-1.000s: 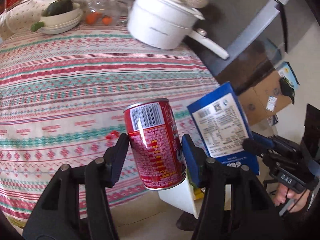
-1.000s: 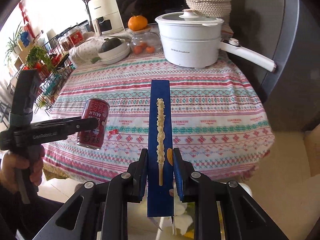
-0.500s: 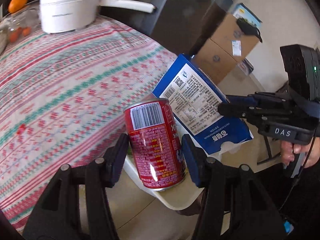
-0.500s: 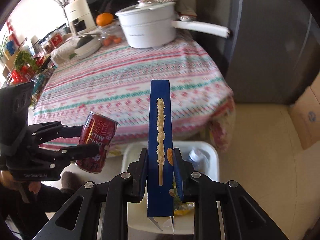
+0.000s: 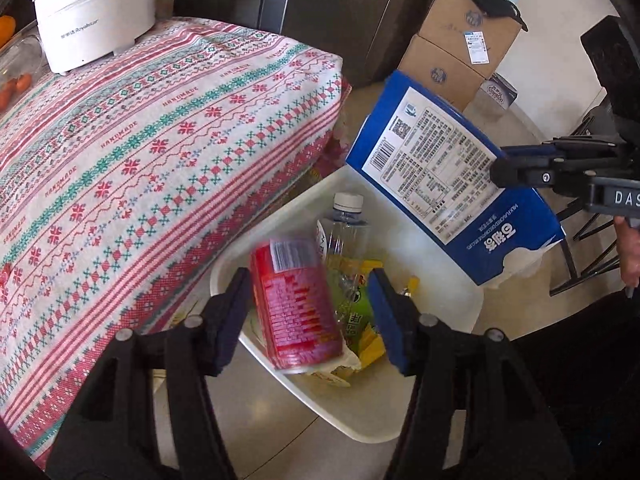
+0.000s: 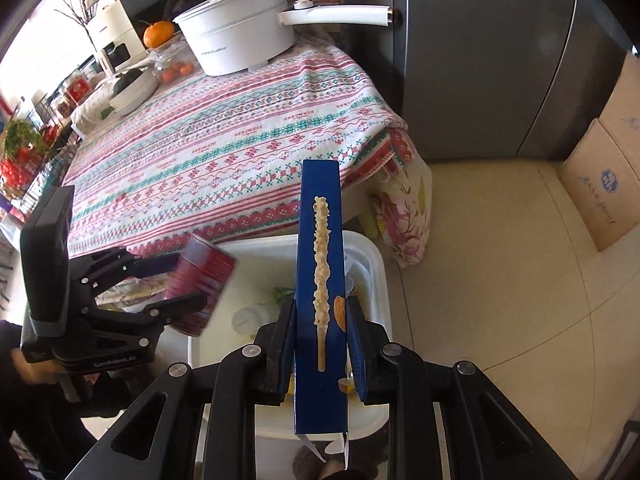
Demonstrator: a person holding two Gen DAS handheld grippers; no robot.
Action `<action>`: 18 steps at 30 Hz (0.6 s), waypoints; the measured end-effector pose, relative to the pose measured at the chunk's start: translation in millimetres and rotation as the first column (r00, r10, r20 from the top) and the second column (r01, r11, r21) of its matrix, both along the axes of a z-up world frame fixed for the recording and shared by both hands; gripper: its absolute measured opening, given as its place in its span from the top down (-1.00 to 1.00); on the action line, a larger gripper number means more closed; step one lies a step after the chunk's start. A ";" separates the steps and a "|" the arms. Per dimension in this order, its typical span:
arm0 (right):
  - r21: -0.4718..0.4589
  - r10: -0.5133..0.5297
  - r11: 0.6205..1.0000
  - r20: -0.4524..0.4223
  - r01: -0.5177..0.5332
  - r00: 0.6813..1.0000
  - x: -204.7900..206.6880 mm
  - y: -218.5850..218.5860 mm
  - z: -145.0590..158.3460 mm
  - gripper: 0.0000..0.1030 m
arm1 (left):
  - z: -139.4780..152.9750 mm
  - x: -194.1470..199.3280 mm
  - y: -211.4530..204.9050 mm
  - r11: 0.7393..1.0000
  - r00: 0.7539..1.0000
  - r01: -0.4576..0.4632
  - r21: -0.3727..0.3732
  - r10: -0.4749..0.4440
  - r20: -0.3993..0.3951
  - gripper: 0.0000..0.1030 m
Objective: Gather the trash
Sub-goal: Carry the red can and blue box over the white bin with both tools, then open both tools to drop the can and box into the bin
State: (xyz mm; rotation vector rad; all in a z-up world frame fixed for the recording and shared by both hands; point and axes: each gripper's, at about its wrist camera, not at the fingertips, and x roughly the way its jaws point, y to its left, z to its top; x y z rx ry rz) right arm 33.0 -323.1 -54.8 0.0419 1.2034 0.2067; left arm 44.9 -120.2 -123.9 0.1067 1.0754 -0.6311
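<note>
A red drink can (image 5: 294, 304) is blurred with motion and tilted between the spread fingers of my left gripper (image 5: 310, 312), over a white trash bin (image 5: 360, 420) on the floor. The jaws stand wider than the can. The can (image 6: 202, 280) and left gripper (image 6: 176, 284) also show in the right wrist view. My right gripper (image 6: 320, 344) is shut on a flat blue carton (image 6: 320, 280) and holds it over the bin (image 6: 376, 264). The carton (image 5: 452, 176) shows in the left wrist view too. The bin holds a plastic bottle (image 5: 346, 228) and wrappers (image 5: 360, 320).
The table with its patterned cloth (image 5: 140, 140) stands beside the bin, with a white pot (image 5: 92, 16) on it. Cardboard boxes (image 5: 456, 44) stand by a dark fridge (image 6: 480, 60). A floral bag (image 6: 404, 208) hangs at the table corner.
Both grippers moved off the table edge to above the bin. My left gripper opened and the red can has tipped and is dropping toward the bin. The right still grips the carton.
</note>
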 end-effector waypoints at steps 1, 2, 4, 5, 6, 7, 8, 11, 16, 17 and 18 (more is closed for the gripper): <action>0.003 0.001 1.000 -0.002 -0.001 1.000 0.0 0.2 0.2 0.53 | 2.2 -0.8 1.0 1.000 1.000 0.000 0.003 0.000 0.010 -0.34; 0.004 0.003 1.000 -0.002 -0.003 1.000 0.4 0.5 0.6 0.53 | 3.5 -1.0 1.4 1.000 1.000 0.001 0.003 -0.001 0.018 -0.38; 0.004 0.009 1.000 -0.004 -0.009 1.000 0.8 2.1 0.5 0.53 | 6.6 -1.8 3.4 1.000 1.000 -0.002 0.009 0.002 0.026 -0.41; 0.003 0.014 1.000 -0.008 -0.014 1.000 0.4 3.3 0.1 0.53 | 7.9 -1.8 4.4 1.000 1.000 -0.005 0.011 0.004 0.029 -0.43; 0.002 0.019 1.000 -0.013 -0.019 1.000 1.1 4.9 -0.8 0.53 | 9.3 -2.1 6.2 1.000 0.999 -0.008 0.015 0.007 0.033 -0.44; 0.001 0.022 1.000 -0.017 -0.022 1.000 1.1 6.1 -1.4 0.52 | 10.4 -2.2 8.2 1.000 0.999 -0.012 0.022 0.011 0.038 -0.45; 0.000 0.028 1.000 -0.023 -0.028 0.999 0.6 8.2 -2.6 0.53 | 11.8 -2.3 10.4 0.999 0.999 -0.016 0.027 0.015 0.041 -0.46; 0.006 0.042 0.999 -0.035 -0.042 0.998 0.3 14.1 -5.3 0.52 | 15.0 -2.3 18.5 0.999 0.999 -0.032 0.035 0.030 0.043 -0.47; 0.052 0.069 0.996 -0.045 -0.066 0.997 1.3 27.2 -8.9 0.52 | 20.7 -4.7 34.3 0.998 0.997 -0.060 0.033 0.058 0.041 -0.51; 0.071 0.076 0.995 -0.053 -0.072 0.996 1.7 31.0 -10.9 0.51 | 21.7 -5.8 36.9 0.998 0.998 -0.059 0.032 0.058 0.039 -0.54; 0.082 0.080 0.994 -0.059 -0.075 0.995 2.4 33.5 -12.4 0.49 | 23.0 -7.5 39.4 0.997 0.997 -0.064 0.032 0.062 0.042 -0.55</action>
